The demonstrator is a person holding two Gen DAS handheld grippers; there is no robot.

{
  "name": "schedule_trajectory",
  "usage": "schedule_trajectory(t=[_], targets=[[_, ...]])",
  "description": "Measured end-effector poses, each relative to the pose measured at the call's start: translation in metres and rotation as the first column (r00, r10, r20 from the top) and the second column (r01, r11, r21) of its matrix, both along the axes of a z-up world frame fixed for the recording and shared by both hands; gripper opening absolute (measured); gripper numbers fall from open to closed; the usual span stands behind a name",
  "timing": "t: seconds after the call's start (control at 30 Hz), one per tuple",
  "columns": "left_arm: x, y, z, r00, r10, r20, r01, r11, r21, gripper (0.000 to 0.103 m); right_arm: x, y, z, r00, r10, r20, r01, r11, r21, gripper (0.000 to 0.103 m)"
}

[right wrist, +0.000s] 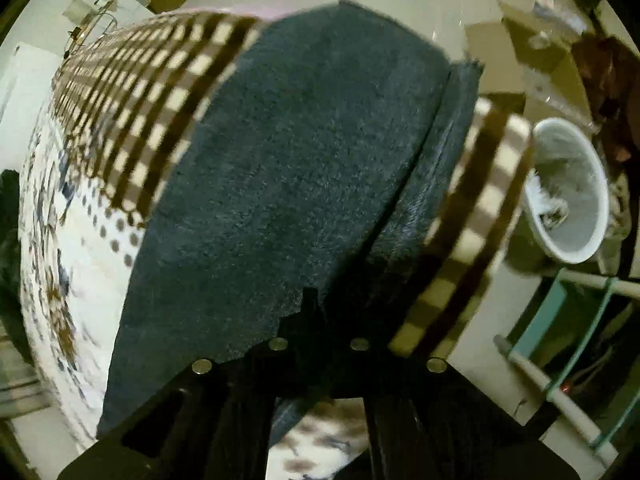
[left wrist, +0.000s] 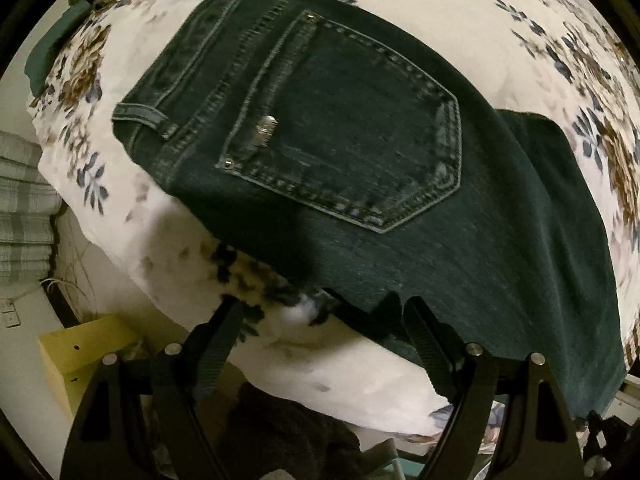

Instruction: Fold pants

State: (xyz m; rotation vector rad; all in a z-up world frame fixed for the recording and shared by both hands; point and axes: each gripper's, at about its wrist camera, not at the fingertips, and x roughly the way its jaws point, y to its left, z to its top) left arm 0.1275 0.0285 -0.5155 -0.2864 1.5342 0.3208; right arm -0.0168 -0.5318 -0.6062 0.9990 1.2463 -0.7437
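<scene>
Dark denim pants (left wrist: 360, 152) lie flat on a floral bedspread (left wrist: 460, 32), back pocket (left wrist: 352, 128) facing up. My left gripper (left wrist: 324, 320) points down at their near edge. It is open, with one finger over the bedspread and the other over the denim, and nothing is pinched. In the right wrist view the pant legs (right wrist: 304, 152) stretch across a brown checked blanket (right wrist: 160, 92) and the floral sheet (right wrist: 72, 240). There my right gripper (right wrist: 314, 304) is shut, its dark tips together on the near edge of the denim.
A white bin (right wrist: 568, 200) and a teal-and-white rack (right wrist: 560, 340) stand off the bed's edge on the right, with cardboard boxes (right wrist: 540, 60) behind. Beside the bed are a yellow box (left wrist: 80, 352) and plaid fabric (left wrist: 24, 208). A green cloth (left wrist: 52, 48) lies at the far left.
</scene>
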Motion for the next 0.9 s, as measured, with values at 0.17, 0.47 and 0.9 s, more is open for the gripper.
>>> schedule_trajectory(t=[0.17,0.47,0.9], targets=[[-0.005,0.020,-0.002,0.999,0.039,-0.012,-0.039,0.999,-0.007,0.082,-0.006,0.006,0.006,0.999,0.010,-0.044,-0.010,1.000,-0.012,0.002],[-0.003,0.076,0.004,0.992,0.128,0.003,-0.127,0.990,-0.058,0.082,0.022,0.038,0.030,0.980,0.186,-0.066,-0.181,0.980,0.077,0.039],[0.030,0.145,-0.013,0.987,0.157,0.019,-0.158,0.986,0.061,0.082,0.277,0.377,0.038,0.526,0.810,0.258,-0.845,0.465,0.264,0.060]])
